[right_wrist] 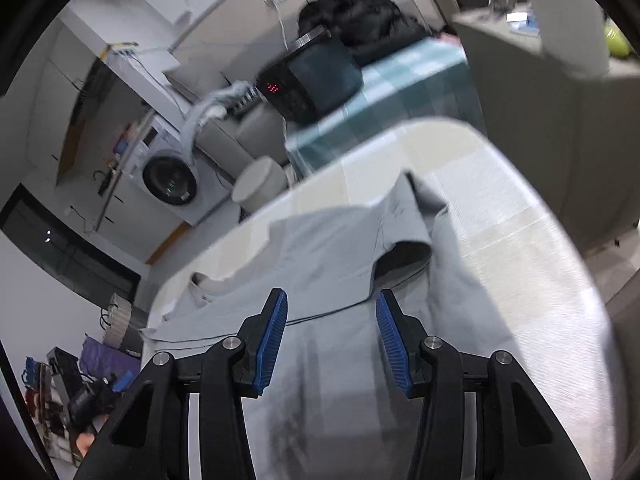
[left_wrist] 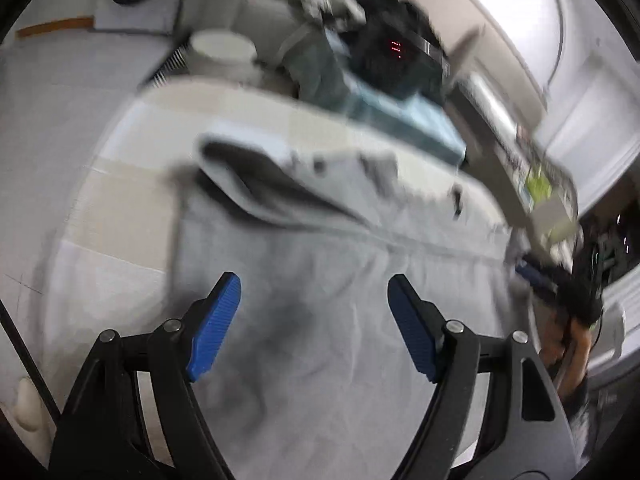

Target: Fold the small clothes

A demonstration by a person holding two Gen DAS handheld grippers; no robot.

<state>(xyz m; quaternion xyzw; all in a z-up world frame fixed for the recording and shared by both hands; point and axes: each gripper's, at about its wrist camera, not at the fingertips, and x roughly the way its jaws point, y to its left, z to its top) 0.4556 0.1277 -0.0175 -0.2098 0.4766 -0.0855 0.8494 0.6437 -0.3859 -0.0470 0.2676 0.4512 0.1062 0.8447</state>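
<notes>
A light grey small shirt (left_wrist: 320,264) lies spread on a white table (left_wrist: 132,184), with a sleeve opening at its far edge. My left gripper (left_wrist: 314,292) is open and empty, held just above the shirt's body. In the right wrist view the same shirt (right_wrist: 332,248) lies on the table (right_wrist: 500,208), its sleeve folded up near the middle. My right gripper (right_wrist: 330,308) is open and empty, above the shirt near a seam. Both views are blurred by motion.
A black appliance with red digits (right_wrist: 316,80) sits on a teal checked cloth (right_wrist: 400,92) beyond the table. A white bin (right_wrist: 260,184) and a washing machine (right_wrist: 172,180) stand on the floor at the left. A grey cabinet (right_wrist: 560,100) stands at the right.
</notes>
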